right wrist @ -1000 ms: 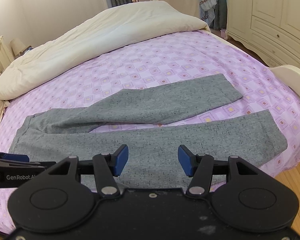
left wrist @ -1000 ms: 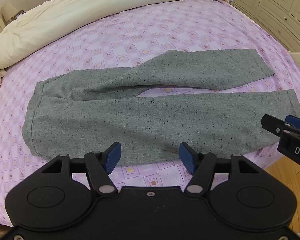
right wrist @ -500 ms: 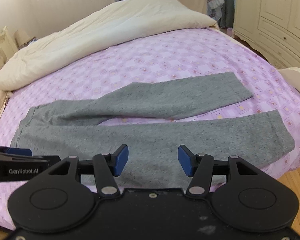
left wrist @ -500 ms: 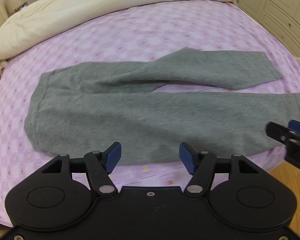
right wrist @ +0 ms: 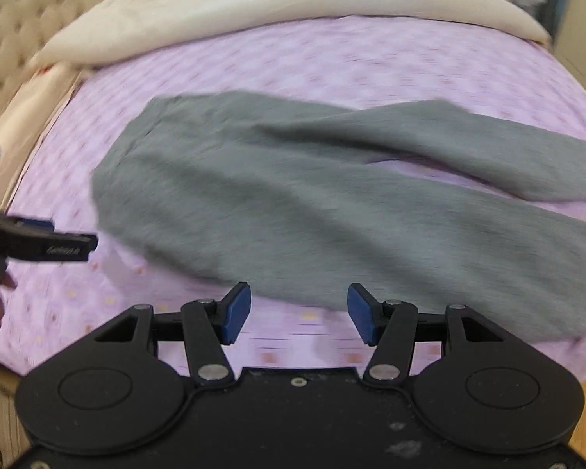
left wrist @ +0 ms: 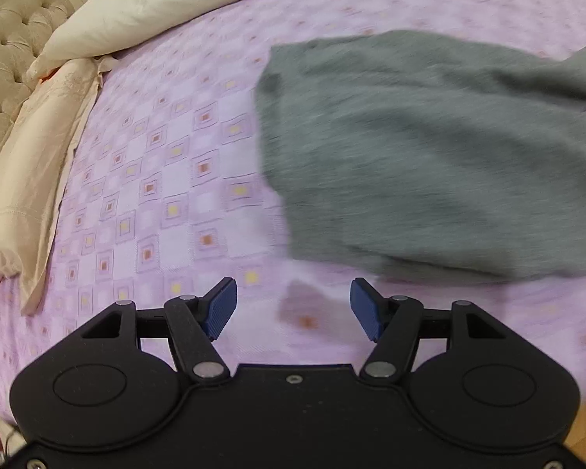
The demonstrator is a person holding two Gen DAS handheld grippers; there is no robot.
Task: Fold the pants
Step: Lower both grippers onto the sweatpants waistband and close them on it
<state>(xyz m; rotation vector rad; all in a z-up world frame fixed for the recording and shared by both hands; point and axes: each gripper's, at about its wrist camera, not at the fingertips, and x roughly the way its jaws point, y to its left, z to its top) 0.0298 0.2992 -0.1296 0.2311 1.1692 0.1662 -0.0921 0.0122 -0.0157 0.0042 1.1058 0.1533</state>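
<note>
while unfolded, pants (right wrist: 293,203) waistband left, legs right

The pants (right wrist: 332,211) are grey, of a soft speckled knit, and lie flat and unfolded on the bed, spread sideways. The waist end is at the left, the two legs run off to the right. The far leg angles away from the near one, leaving a narrow wedge of sheet between them. The near leg's edge lies close along the bed's front edge.
</note>
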